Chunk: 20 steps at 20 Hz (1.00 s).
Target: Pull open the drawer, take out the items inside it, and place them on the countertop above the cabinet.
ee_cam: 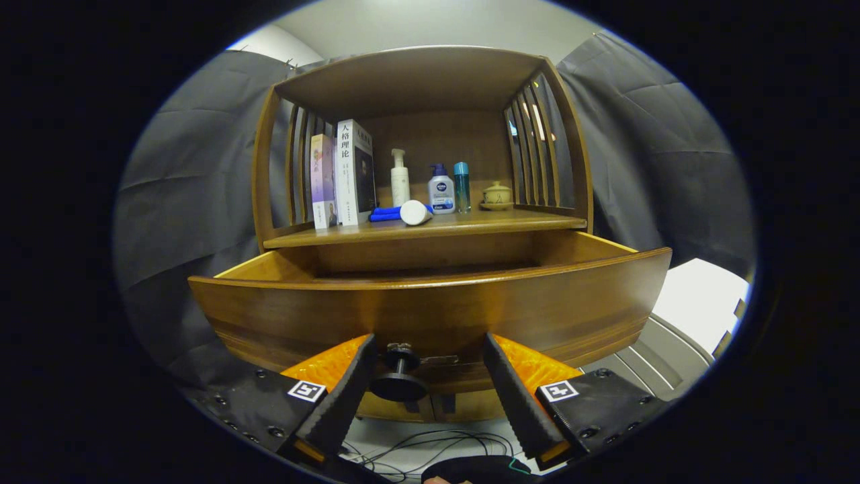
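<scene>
Your warm brown wooden drawer [430, 302] stands pulled well out beneath the cabinet's wooden countertop [430, 230]; its inside is hidden behind the front panel, so lift the gripper [428, 353] and look in before reaching. The fingers are spread wide, the small dark round knob [399, 376] between them, ungripped. On the countertop: two upright books [342, 175], four bottles [430, 185], one small lidded pot [497, 195].

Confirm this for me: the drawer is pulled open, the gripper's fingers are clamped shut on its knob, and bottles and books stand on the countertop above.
One thing is wrong: the gripper is not clamped. In the gripper view its fingers stand open on either side of the knob, apart from it. The drawer is pulled open, and bottles and books do stand on the countertop.
</scene>
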Tool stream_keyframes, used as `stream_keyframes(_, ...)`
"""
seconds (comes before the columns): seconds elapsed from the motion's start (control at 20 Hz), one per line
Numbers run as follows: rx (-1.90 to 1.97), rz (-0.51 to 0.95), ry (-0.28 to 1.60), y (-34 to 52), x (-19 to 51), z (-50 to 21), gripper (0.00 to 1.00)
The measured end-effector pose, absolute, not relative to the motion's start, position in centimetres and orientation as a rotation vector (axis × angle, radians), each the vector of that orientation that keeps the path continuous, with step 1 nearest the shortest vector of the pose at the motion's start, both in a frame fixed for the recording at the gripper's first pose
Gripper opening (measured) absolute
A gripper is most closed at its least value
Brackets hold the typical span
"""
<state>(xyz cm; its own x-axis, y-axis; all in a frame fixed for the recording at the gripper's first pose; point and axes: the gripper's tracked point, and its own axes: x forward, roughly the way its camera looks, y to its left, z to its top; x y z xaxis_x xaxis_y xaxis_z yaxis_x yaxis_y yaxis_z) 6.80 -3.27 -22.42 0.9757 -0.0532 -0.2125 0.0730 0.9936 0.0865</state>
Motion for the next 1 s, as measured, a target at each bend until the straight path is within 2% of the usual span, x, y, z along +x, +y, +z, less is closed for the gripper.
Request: stream_keyframes(1.0,0.102,-0.070,0.224,-4.1,17.1,-21.9,1.00)
